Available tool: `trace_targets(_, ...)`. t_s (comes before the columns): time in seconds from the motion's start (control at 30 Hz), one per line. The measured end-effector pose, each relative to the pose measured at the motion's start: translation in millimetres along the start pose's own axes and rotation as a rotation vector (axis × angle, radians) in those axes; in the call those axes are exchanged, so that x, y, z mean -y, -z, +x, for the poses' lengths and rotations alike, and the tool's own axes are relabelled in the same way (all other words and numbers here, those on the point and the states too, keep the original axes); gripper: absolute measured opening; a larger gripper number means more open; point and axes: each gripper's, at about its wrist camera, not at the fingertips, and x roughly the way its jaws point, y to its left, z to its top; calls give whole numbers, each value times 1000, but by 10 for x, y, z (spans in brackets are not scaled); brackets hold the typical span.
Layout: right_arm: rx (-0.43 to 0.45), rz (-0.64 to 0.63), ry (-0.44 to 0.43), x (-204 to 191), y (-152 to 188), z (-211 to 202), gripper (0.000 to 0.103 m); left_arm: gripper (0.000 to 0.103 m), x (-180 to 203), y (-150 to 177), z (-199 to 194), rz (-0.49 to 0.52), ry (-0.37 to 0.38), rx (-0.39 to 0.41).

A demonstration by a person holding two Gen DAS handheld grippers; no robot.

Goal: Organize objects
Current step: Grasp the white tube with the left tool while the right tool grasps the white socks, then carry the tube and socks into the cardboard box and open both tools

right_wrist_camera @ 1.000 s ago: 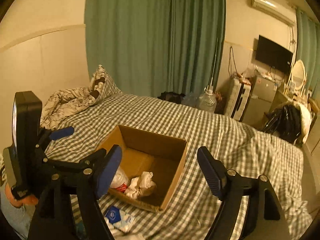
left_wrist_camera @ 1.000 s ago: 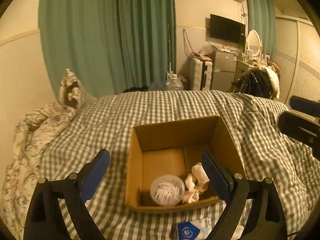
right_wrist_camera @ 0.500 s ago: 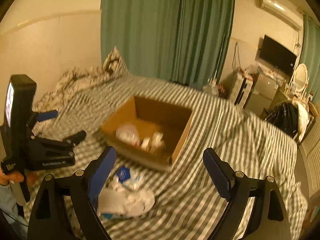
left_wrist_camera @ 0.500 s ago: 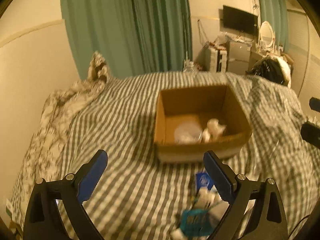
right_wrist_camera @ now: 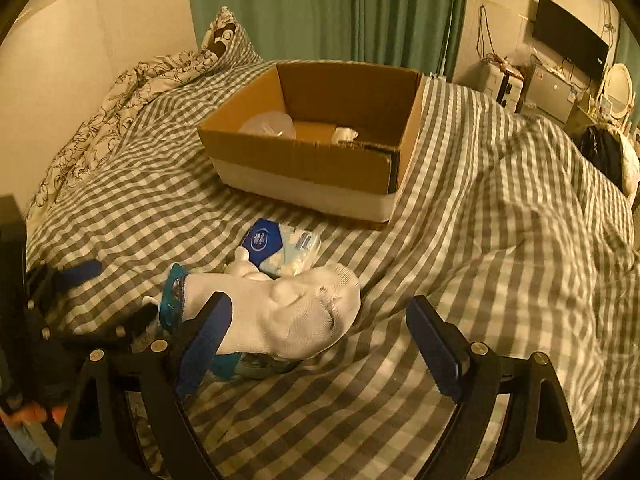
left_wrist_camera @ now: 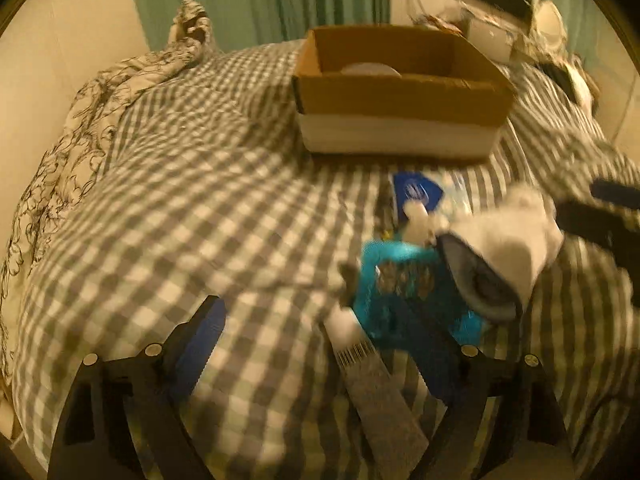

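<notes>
I see both grippers wide open, holding nothing: right gripper (right_wrist_camera: 316, 338) just near of the white sock (right_wrist_camera: 288, 312), left gripper (left_wrist_camera: 316, 344) above the bed (left_wrist_camera: 200, 208).

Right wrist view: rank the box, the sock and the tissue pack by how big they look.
1. Box, clearly largest despite being farthest.
2. Sock, though nearness to the camera enlarges it.
3. Tissue pack, smallest and partly hidden by the sock.

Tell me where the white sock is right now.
The white sock lies on the checked bedspread in front of the cardboard box, atop a teal packet and beside the blue tissue pack, just ahead of the open right gripper.
</notes>
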Motion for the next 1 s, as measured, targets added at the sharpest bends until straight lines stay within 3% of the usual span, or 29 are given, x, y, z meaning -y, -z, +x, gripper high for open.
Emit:
trace_targets(0.23, 3, 8, 1, 0, 41, 23, 89, 88, 243, 206, 69, 68, 42, -53)
trace_targets(0.3, 3, 10, 2, 0, 49, 20, 89, 82, 295, 247, 106, 91, 60, -65)
trace_targets(0.37, 0, 11, 2, -4, 51, 28, 89, 52, 325, 283, 170, 96, 102, -95)
trace_targets(0.4, -2, 12, 0, -5, 52, 36, 89, 46, 321, 297, 200, 90, 119, -108)
trace_targets(0.47, -9, 14, -10, -5, 51, 60, 89, 22, 291, 290, 204, 73, 169, -116)
trace_targets(0.57, -26, 17, -29, -23, 46, 124, 89, 19, 231, 241, 134, 35, 209, -104)
trace_targets(0.8, -115, 56, -93, -69, 39, 464, 89, 18, 60, 61, -197, 23, 137, 28)
trace_targets(0.93, -126, 26, -76, -148, 56, 577, 88, 18, -107, -66, -267, -1, 108, 70)
trace_targets(1.0, -116, 5, -74, -183, 71, 548, 77, 18, -168, -99, -270, -19, 115, 73)
